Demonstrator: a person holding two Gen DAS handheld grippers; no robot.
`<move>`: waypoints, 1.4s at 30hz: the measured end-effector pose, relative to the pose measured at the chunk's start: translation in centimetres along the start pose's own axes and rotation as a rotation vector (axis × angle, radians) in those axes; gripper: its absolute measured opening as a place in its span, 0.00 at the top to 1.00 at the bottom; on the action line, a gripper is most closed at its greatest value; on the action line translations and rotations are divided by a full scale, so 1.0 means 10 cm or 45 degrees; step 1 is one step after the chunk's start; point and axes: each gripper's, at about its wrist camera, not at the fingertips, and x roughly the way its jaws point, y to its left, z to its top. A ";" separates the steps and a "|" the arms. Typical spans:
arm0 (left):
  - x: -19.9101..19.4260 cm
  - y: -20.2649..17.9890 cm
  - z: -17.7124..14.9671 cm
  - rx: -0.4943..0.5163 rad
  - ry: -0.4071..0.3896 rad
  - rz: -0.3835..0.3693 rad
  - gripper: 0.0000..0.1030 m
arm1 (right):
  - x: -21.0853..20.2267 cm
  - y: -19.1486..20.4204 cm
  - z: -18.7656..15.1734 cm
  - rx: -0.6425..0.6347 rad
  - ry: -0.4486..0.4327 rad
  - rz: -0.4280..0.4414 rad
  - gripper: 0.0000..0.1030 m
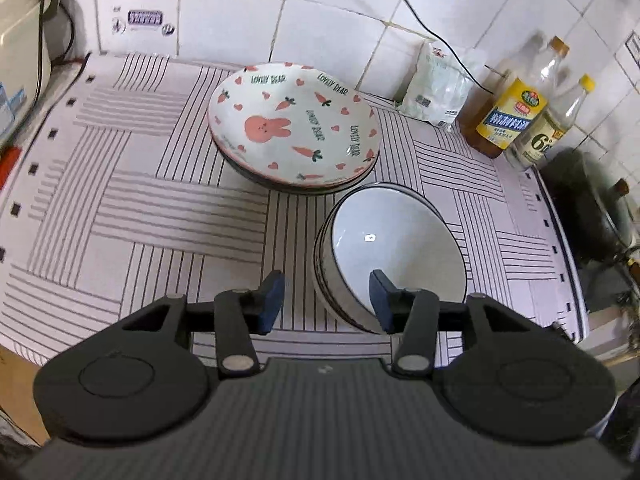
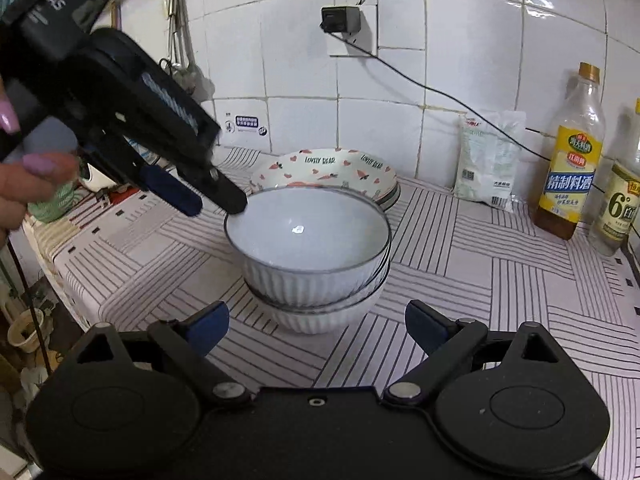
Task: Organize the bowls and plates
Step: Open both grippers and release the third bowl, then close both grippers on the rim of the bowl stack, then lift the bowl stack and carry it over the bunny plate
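A stack of white ribbed bowls (image 1: 394, 240) (image 2: 310, 248) with dark rims stands on the striped counter mat. Behind it sits a stack of plates (image 1: 294, 126) (image 2: 326, 168), the top one printed with a pink rabbit and carrots. My left gripper (image 1: 328, 298) is open, its jaws straddling the near-left rim of the top bowl without closing; in the right wrist view it (image 2: 216, 200) hovers at the bowl's left rim. My right gripper (image 2: 316, 326) is open and empty, just in front of the bowl stack.
Bottles of cooking wine (image 2: 570, 164) (image 1: 508, 112) and vinegar (image 2: 618, 204) (image 1: 548, 128) stand at the right by the tiled wall, with a white packet (image 2: 488, 160) (image 1: 438, 84). A dark pan (image 1: 588, 208) lies beyond the mat's right edge. A wall socket (image 2: 340, 20) has a trailing cable.
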 end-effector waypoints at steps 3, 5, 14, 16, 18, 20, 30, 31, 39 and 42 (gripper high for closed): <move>0.05 0.10 -0.06 -0.044 0.014 -0.044 0.52 | 0.07 0.03 -0.09 -0.034 0.000 0.008 0.06; 0.07 0.14 -0.09 -0.070 0.013 -0.079 0.51 | 0.12 0.06 -0.15 -0.046 0.000 0.011 0.06; 0.19 0.11 -0.16 -0.044 0.008 -0.085 0.50 | 0.43 0.04 -0.29 -0.046 0.005 -0.063 0.06; 0.21 0.11 -0.16 -0.042 0.005 -0.090 0.50 | 0.48 0.02 -0.28 -0.035 0.005 -0.036 0.06; 0.26 0.12 -0.15 -0.043 0.012 -0.105 0.50 | 0.55 0.01 -0.26 -0.036 0.010 -0.019 0.06; 0.33 0.14 -0.15 -0.049 0.022 -0.121 0.49 | 0.62 -0.01 -0.23 -0.038 0.018 -0.006 0.06; 0.68 0.20 -0.15 -0.061 0.016 -0.206 0.48 | 0.96 -0.16 -0.14 0.015 0.021 0.103 0.05; 0.71 0.21 -0.16 -0.064 0.024 -0.219 0.48 | 0.97 -0.15 -0.14 0.004 0.017 0.108 0.05; 0.88 0.23 -0.05 -0.060 0.019 -0.205 0.50 | 1.10 -0.19 -0.09 -0.050 0.018 0.160 0.02; 0.92 0.27 0.01 -0.093 0.034 -0.245 0.61 | 1.14 -0.21 -0.07 -0.072 0.023 0.179 0.01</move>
